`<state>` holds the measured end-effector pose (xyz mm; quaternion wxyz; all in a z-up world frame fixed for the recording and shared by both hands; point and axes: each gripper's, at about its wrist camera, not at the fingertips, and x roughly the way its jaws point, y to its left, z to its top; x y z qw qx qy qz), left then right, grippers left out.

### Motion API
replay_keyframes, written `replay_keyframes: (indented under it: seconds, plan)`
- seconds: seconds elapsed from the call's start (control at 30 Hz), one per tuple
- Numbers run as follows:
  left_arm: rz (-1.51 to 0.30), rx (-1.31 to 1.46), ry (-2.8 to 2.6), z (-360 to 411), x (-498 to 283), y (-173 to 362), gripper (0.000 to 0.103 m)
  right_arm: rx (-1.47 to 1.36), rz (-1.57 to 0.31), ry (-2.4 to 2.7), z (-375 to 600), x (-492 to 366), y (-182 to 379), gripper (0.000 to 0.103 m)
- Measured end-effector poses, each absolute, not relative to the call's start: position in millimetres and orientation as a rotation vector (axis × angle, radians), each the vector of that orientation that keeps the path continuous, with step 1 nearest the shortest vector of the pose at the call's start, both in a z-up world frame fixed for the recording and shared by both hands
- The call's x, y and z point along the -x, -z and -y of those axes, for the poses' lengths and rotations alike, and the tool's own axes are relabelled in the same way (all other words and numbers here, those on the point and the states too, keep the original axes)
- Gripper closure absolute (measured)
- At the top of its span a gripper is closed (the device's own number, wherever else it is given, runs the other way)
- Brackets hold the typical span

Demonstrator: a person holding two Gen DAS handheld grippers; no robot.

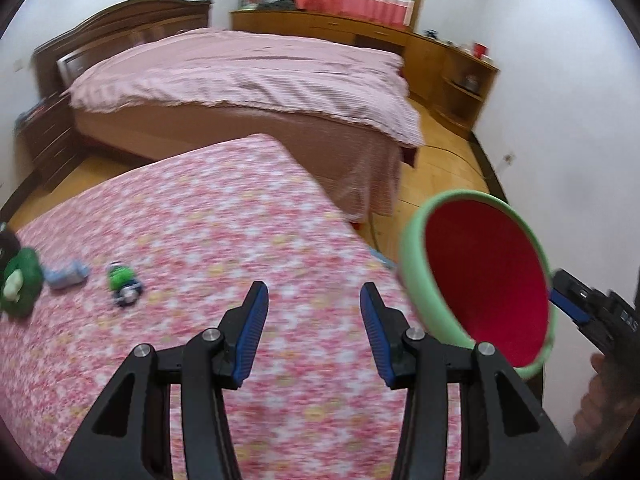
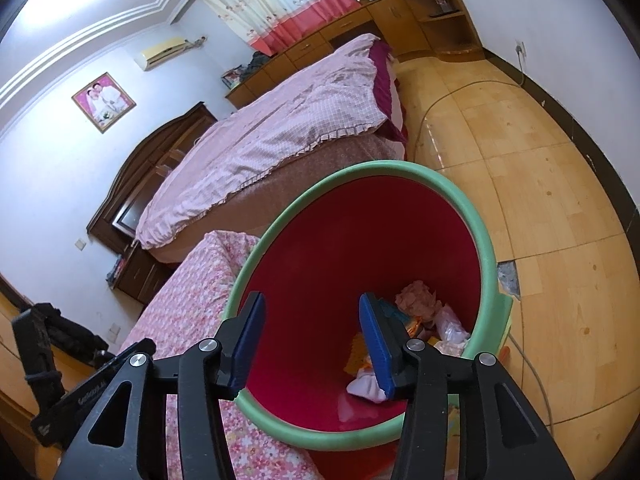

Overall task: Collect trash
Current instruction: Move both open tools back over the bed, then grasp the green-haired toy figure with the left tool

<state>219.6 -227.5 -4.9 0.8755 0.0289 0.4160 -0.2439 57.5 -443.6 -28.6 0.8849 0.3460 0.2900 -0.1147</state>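
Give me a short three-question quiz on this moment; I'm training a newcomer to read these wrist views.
1. True or false: the left tongs hold a piece of trash.
2. Where do the right tongs hang? A) over the striped bed B) over the mouth of the green bin C) over the wooden floor
3. Name the surface where the small green item and the blue scrap lie.

Key
1. False: they stand open with nothing between them.
2. B: trash already lies inside the red interior.
3. The pink floral cloth, at its left side in the left wrist view.
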Motion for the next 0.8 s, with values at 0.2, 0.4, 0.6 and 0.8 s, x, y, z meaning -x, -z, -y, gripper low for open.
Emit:
replay_keyframes:
  seconds: [0.2, 0.4, 0.6, 0.8]
  plan:
    - [-0.889, 0.032, 0.412, 187, -242, 13, 0.055, -0.693, -0.620, 0.280, 437, -59, 28, 0.041]
    - [-0.911, 0.064, 0.261, 153, -265, 28, 0.055, -0.695, -0.634, 0.280, 437, -59, 32, 0.041]
    - [-0.961, 0.047, 0.162, 138, -292, 51, 0.055, -0.707, -0.645, 0.284, 437, -61, 38, 0.041]
    - [-0.962, 0.071, 0.156, 136, -304, 62, 0.056, -0.706, -0.652, 0.289, 438, -66, 40, 0.041]
